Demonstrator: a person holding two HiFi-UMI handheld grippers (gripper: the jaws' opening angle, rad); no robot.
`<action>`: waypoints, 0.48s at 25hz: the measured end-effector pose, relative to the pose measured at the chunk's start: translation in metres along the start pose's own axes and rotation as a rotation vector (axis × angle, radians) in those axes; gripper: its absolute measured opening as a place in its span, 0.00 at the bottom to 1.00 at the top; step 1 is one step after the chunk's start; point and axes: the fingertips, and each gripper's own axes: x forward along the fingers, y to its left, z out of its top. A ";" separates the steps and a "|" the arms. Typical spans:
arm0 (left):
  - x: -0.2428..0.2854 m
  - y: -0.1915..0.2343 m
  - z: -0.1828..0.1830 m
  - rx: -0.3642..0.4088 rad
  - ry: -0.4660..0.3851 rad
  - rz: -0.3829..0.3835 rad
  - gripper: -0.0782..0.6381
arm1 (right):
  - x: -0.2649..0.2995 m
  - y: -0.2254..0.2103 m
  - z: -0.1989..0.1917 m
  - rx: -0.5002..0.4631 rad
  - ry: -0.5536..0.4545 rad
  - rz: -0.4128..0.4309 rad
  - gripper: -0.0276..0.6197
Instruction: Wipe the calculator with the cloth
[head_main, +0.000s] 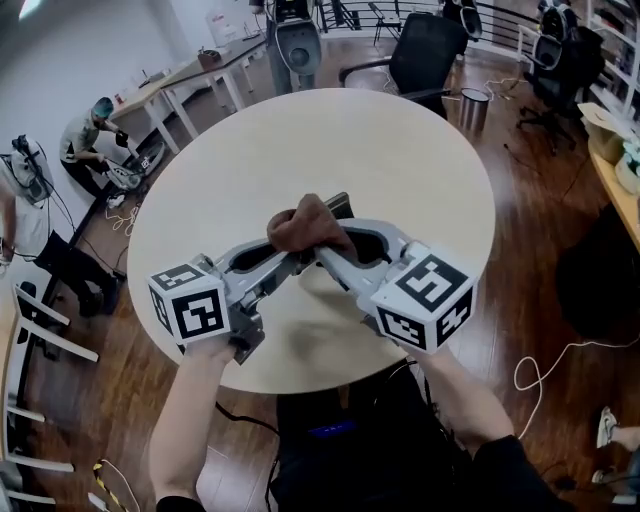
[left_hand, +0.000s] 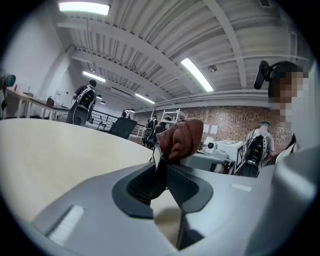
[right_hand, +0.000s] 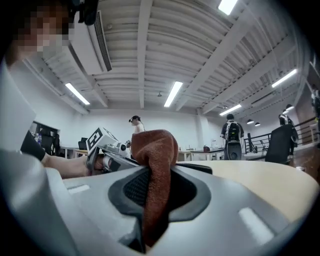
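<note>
Two grips on: left gripper (head_main: 292, 262) clamps the calculator (head_main: 340, 206) edge-on between its jaws, right gripper (head_main: 335, 256) pinches the cloth (head_main: 308, 226), bunched at left's tips. Hard rubbing could twist the thin calculator loose.

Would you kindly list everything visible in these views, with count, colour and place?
table: one, beige, round, centre of the head view
cloth: one, brown, bunched above the table
calculator: one, dark, edge showing behind the cloth
office chairs: at least two, black, beyond the table
bin: one, metallic, beside a chair
cable: one, white, floor at right
left gripper: grey, shut on the calculator
right gripper: grey, shut on the cloth
</note>
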 end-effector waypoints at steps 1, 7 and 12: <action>0.000 0.000 -0.001 -0.025 -0.009 -0.011 0.21 | 0.005 0.003 -0.003 -0.021 0.015 0.006 0.14; -0.011 0.010 -0.002 -0.123 -0.061 -0.045 0.21 | 0.005 -0.055 -0.011 -0.060 0.077 -0.164 0.14; -0.021 0.021 -0.003 -0.199 -0.107 -0.061 0.21 | -0.008 -0.100 -0.019 0.084 0.067 -0.256 0.14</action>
